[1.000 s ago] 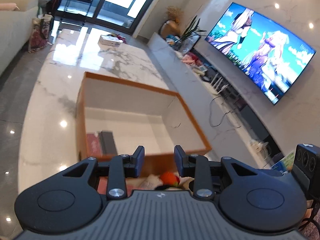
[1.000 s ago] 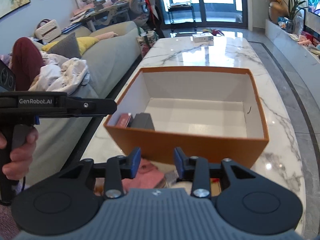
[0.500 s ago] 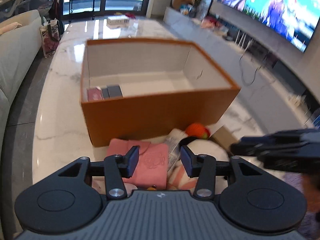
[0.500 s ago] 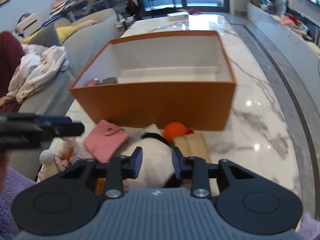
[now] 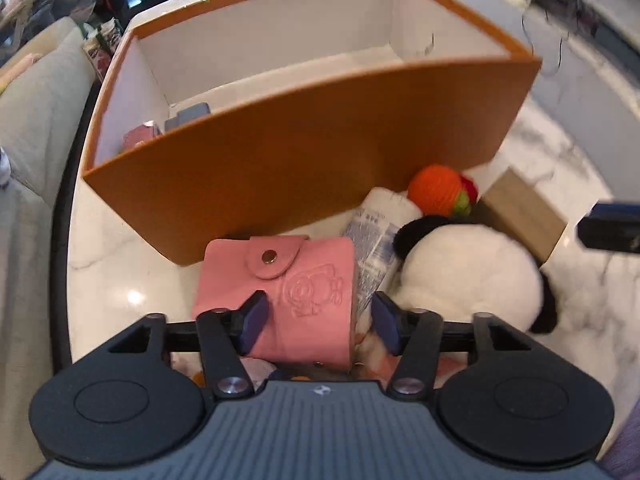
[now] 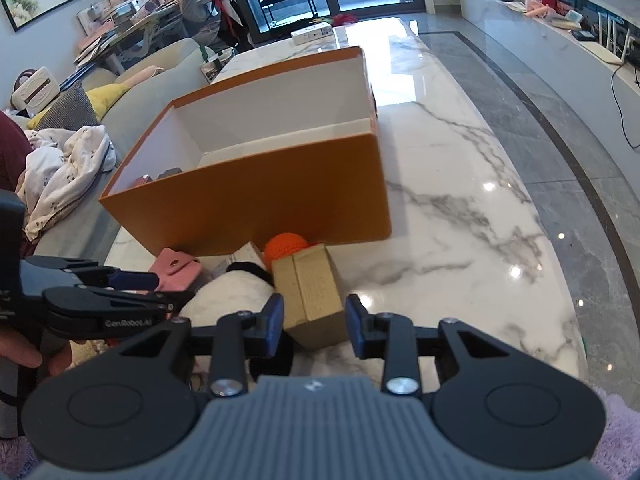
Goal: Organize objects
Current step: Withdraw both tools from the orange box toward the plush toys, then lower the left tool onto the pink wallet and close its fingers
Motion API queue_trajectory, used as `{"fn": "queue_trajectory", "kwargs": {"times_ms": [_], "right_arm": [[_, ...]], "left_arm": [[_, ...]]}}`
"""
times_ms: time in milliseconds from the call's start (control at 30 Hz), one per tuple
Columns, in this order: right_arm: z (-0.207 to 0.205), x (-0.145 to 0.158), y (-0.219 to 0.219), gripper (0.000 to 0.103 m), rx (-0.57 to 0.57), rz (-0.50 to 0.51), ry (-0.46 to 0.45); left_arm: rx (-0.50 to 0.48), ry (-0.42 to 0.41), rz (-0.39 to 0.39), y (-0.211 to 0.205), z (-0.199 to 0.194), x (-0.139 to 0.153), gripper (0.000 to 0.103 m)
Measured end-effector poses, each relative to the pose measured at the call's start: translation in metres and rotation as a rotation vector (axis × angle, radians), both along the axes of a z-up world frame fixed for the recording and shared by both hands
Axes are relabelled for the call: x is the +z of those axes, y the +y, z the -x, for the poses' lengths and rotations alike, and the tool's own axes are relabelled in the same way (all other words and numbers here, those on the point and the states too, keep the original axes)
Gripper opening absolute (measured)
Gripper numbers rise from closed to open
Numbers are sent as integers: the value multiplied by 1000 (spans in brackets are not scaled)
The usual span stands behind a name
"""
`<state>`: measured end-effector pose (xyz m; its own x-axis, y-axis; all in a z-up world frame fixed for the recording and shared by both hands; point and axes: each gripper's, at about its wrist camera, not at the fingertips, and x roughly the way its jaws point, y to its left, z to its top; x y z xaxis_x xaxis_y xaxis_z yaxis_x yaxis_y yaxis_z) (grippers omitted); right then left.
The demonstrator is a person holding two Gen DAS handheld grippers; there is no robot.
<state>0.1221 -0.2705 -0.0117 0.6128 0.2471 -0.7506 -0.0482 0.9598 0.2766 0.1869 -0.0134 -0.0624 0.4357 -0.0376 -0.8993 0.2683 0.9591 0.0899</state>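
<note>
Both of your grippers have dropped from looking out over the open orange cardboard box (image 5: 304,136) to hanging close above the clutter in front of its near wall, on the white marble table (image 6: 460,216). Your left gripper (image 5: 318,322) has just been spreading its jaws, and they now stand wide, straddling the flat pink leather wallet with a snap flap (image 5: 280,280); the left blue pad (image 5: 254,320) overlaps the wallet's near left part in the view, the right pad hangs off its right edge, and neither visibly presses on it. The wallet lies just in front of the box wall, with a white printed paper packet (image 5: 376,240) tucked beside it on the right. Next along sits a white and black plush toy (image 5: 472,272), an orange knitted ball with red and green trim (image 5: 438,190) against the box, and a tan cardboard carton (image 5: 520,212) to the right. Your right gripper (image 6: 314,322) holds its jaws partly apart around the near end of that tan carton (image 6: 312,292), with a gap on both sides, so nothing is clamped. Inside the box, a dark grey case (image 5: 188,114) and a small reddish item (image 5: 138,138) rest in the near left corner. From the right wrist view, your left gripper appears at lower left, over the wallet (image 6: 176,268).
</note>
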Motion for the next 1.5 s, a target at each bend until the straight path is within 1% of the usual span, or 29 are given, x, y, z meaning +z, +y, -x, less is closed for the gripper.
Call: {"fn": "queue_trajectory", "kwargs": {"times_ms": [67, 100, 200, 300, 367, 400, 433, 467, 500, 533, 567, 600, 633, 700, 767, 867, 933, 967, 1033, 1067, 1100, 1167, 1233, 1300, 1367, 1433, 1467, 1500], "right_arm": [[0, -2, -1, 37, 2, -6, 2], [1, -2, -1, 38, 3, -9, 2], [0, -4, -1, 40, 14, -19, 6], [-3, -5, 1, 48, 20, -23, 2], [-5, -4, 3, 52, 17, -20, -6], [-7, -4, 3, 53, 17, -21, -10], [-9, -4, 3, 53, 18, -22, -12], [-12, -4, 3, 54, 19, -22, -11], [-14, -5, 4, 55, 19, -19, -6], [-16, -7, 4, 56, 19, -13, -2], [-19, -9, 5, 56, 19, -7, 2], [-21, -11, 5, 56, 17, 1, 8], [-23, -13, 5, 58, 15, 8, 14], [-27, -17, 6, 60, 16, 9, 25], [-30, -21, 6, 60, 15, 7, 38], [-33, -26, 5, 60, 13, 2, 53], [-36, -29, 5, 60, 11, -3, 63], [-37, -30, 5, 61, 10, -5, 67], [-39, -30, 5, 61, 10, -7, 70], [-40, -31, 6, 61, 10, -6, 72], [-40, -30, 6, 61, 9, -6, 73], [-40, -30, 6, 61, 7, -6, 75], [-40, -30, 7, 61, 9, -6, 73], [-39, -29, 8, 61, 15, -4, 70], [-40, -30, 9, 62, 19, 3, 72], [-40, -30, 11, 63, 24, 9, 75], [-40, -31, 11, 64, 23, 12, 77], [-40, -31, 11, 64, 23, 13, 79]], "left_arm": [[-12, -14, -65, -6, 2, -5, 72], [-15, -21, -75, -7, 2, -5, 72], [-12, -6, -67, -6, -1, -5, 74], [-20, -8, -54, -1, 0, -6, 76], [-16, -17, -40, 2, 0, -5, 75], [-12, -24, -38, 3, 1, -4, 70], [-11, -31, -43, 3, 1, -4, 68], [-15, -37, -37, 3, 2, -3, 64], [-18, -42, -29, 3, 3, -1, 58], [-25, -47, -22, 3, 5, 1, 54], [-28, -58, -16, 3, 7, 5, 38], [-30, -64, -3, 1, 7, 10, 26], [-30, -68, 16, 2, 8, 14, 22], [-32, -76, 57, 3, 9, 21, 7], [-30, -89, 92, 6, 11, 29, 0], [-25, -136, 94, 8, 13, 44, 0], [-21, -148, 93, 7, 12, 51, 0], [-28, -145, 94, 8, 12, 53, 0], [-61, -103, 106, 7, 10, 52, 2], [-68, -95, 101, 6, 10, 51, 8], [-78, -92, 83, 5, 10, 47, 22], [-89, -82, 52, 2, 12, 38, 36], [-88, -67, 59, 1, 11, 29, 40], [-78, -62, 50, -1, 10, 20, 53], [-92, -72, 18, -6, 10, 13, 54], [-86, -80, -31, -10, 10, 6, 54], [-81, -81, -43, -10, 10, 3, 52], [-72, -89, -45, -9, 10, 2, 44]]}}
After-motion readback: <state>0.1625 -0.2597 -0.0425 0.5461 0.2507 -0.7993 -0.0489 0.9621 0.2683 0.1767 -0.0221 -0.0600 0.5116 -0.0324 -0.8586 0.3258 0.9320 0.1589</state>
